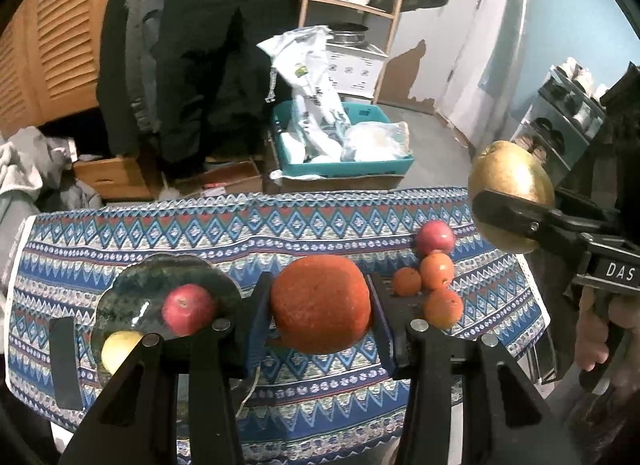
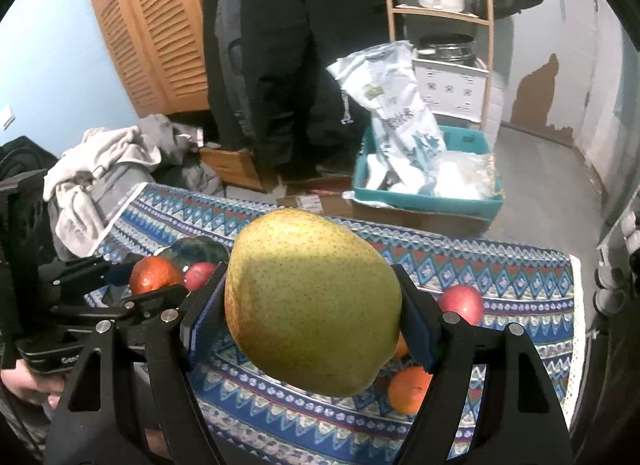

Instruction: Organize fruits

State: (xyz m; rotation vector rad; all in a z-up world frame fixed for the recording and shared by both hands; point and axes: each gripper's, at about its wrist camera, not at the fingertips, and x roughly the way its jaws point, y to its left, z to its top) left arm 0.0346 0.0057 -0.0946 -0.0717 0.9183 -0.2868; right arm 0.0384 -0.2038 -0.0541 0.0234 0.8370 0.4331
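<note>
The left gripper (image 1: 320, 305) has its jaws clamped on a large orange (image 1: 320, 303), above the patterned tabletop (image 1: 280, 225). The right gripper (image 2: 312, 305) has its jaws clamped on a yellow-green pear (image 2: 312, 301). A dark plate (image 1: 160, 285) holding a red apple (image 1: 188, 309) lies left of the left jaws.

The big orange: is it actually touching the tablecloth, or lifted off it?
Apart. In the left wrist view the big orange sits pinched in the left hand-held gripper, raised above the tablecloth.
</note>
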